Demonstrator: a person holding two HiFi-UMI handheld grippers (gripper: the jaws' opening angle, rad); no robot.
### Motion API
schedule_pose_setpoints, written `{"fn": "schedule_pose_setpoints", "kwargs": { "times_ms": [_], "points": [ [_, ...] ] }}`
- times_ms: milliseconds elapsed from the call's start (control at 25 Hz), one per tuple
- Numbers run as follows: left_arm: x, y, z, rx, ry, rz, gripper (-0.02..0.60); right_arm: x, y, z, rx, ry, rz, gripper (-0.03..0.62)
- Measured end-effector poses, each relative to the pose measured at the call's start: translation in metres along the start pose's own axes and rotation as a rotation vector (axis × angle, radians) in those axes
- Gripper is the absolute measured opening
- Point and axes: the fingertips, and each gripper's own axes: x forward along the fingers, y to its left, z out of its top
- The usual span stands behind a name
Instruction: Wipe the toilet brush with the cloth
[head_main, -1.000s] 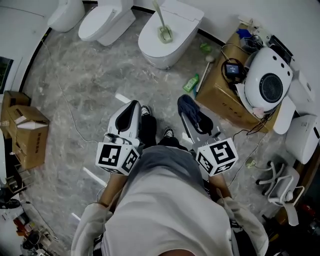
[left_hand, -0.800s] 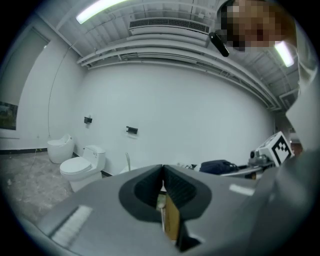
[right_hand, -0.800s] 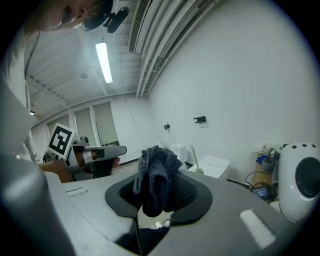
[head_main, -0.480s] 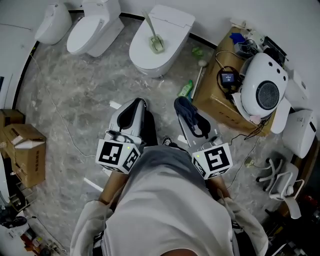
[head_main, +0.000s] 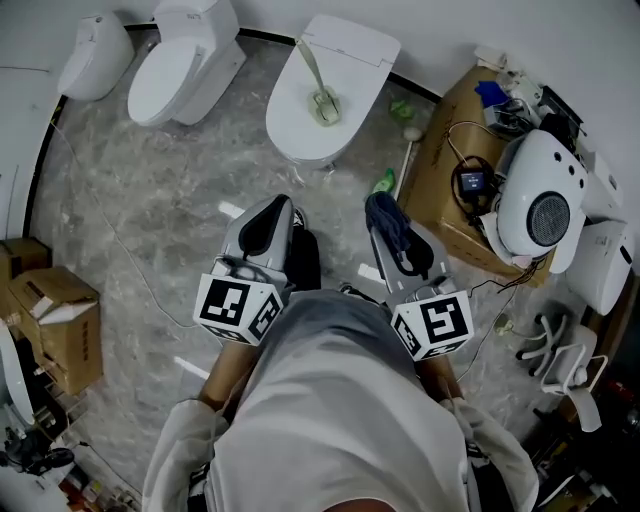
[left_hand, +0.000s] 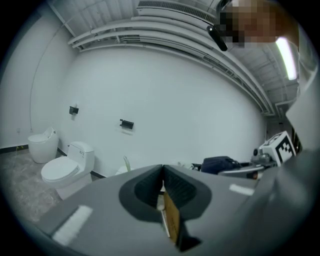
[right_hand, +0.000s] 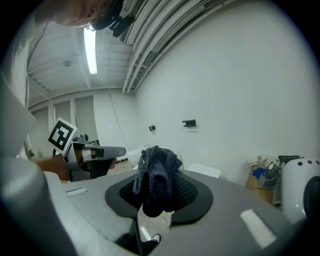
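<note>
A toilet brush (head_main: 321, 98) with a pale handle lies on the closed lid of the middle toilet (head_main: 345, 45), well ahead of both grippers. My right gripper (head_main: 392, 232) is shut on a dark blue cloth (head_main: 386, 218), which bunches up out of the jaws (right_hand: 157, 172). My left gripper (head_main: 266, 226) is shut with nothing in it; its pads (left_hand: 176, 187) meet along a thin line. In the left gripper view the brush handle (left_hand: 126, 162) shows far off, and the cloth (left_hand: 220, 164) shows at the right.
Two more toilets (head_main: 185, 65) (head_main: 90, 50) stand at the back left. A cardboard box (head_main: 440, 190) with cables and a white round appliance (head_main: 545, 210) is on the right, with a green bottle (head_main: 384, 182) beside it. Cardboard boxes (head_main: 55, 320) sit at the left, and a cable runs over the marble floor.
The toilet with the brush has come a little nearer in the head view. Both grippers keep the same pose, and the cloth stays in the right one.
</note>
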Motion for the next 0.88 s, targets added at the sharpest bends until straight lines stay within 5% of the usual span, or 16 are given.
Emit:
{"fn": "schedule_pose_setpoints", "kwargs": {
  "times_ms": [480,880],
  "points": [
    [0.082,0.121,0.038,0.023,0.035,-0.048,0.0,0.121,0.001,0.034,-0.099,0.121,-0.04,0.112],
    [0.142,0.178,0.038,-0.021,0.091,-0.133,0.0,0.196,-0.01,0.039,-0.15,0.239,-0.046,0.112]
  ]
}}
